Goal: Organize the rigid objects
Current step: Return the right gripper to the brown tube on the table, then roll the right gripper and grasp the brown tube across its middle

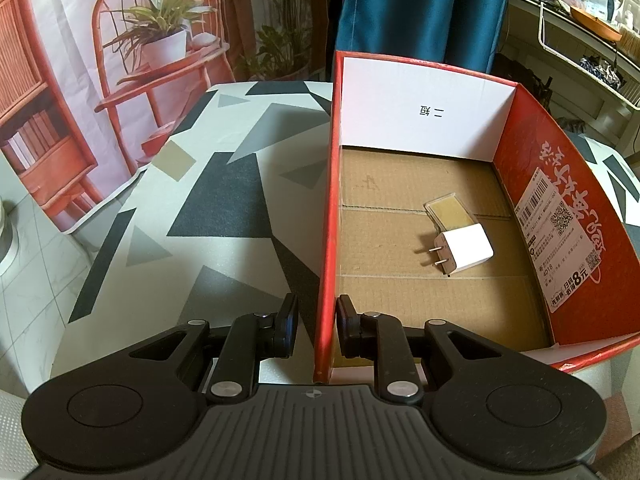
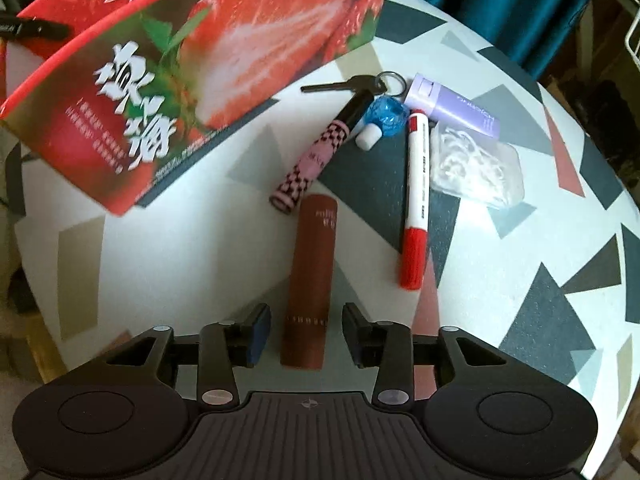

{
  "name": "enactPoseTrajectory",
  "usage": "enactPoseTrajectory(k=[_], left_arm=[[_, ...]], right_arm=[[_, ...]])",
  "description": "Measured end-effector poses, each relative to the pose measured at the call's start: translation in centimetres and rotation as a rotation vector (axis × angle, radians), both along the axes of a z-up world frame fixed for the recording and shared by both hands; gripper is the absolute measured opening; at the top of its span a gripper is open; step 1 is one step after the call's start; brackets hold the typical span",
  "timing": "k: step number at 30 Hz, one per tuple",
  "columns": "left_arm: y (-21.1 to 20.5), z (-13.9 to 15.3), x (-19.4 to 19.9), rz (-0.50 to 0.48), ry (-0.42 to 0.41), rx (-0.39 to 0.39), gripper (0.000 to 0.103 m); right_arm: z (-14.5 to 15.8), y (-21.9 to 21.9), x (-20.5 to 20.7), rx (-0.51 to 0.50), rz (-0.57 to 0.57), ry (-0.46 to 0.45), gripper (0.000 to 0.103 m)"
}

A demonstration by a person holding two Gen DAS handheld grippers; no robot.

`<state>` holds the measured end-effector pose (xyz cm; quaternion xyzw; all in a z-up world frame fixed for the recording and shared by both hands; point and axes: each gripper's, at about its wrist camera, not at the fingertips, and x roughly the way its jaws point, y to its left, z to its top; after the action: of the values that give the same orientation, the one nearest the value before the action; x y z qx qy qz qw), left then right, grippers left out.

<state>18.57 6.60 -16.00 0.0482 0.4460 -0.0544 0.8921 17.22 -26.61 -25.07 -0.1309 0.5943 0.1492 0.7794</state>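
Note:
In the left wrist view my left gripper (image 1: 318, 324) straddles the near left wall of the red cardboard box (image 1: 328, 216), one finger outside and one inside, with small gaps to the wall. Inside the box lie a white plug charger (image 1: 466, 254) and a flat yellow card (image 1: 450, 214). In the right wrist view my right gripper (image 2: 307, 334) is open around the near end of a brown tube (image 2: 310, 280) lying on the table. Beyond lie a pink checkered tube (image 2: 306, 162), a red-capped white marker (image 2: 417, 196), a key on a ring (image 2: 352, 85), a blue ball (image 2: 387, 115) and a purple tube (image 2: 452, 105).
A clear bag of white bits (image 2: 476, 166) lies at the right of the pile. The strawberry-printed box side (image 2: 192, 72) rises at the left, with a black marker (image 2: 32, 30) inside. The patterned tabletop (image 1: 224, 200) ends at a curved edge; a blue curtain (image 1: 420, 8) hangs behind.

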Motion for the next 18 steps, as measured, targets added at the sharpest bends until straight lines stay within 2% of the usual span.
enactPoseTrajectory(k=[6, 7, 9, 10, 18], left_arm=[[0.0, 0.0, 0.0, 0.001, 0.000, -0.001, 0.023], [0.0, 0.0, 0.0, 0.001, -0.001, -0.001, 0.023], [0.0, 0.0, 0.0, 0.000, 0.000, 0.000, 0.023], [0.0, 0.0, 0.0, 0.000, -0.001, 0.000, 0.023], [-0.1, 0.1, 0.0, -0.002, -0.003, 0.002, 0.023]], right_arm=[[-0.5, -0.3, -0.4, -0.014, 0.012, 0.036, 0.039], [-0.4, -0.3, -0.4, -0.004, 0.008, 0.043, 0.037], [-0.4, -0.2, -0.1, 0.023, -0.013, 0.059, 0.023], [-0.3, -0.1, 0.1, 0.025, -0.026, 0.055, 0.023], [-0.3, -1.0, 2.8, 0.116, -0.264, 0.010, 0.021]])
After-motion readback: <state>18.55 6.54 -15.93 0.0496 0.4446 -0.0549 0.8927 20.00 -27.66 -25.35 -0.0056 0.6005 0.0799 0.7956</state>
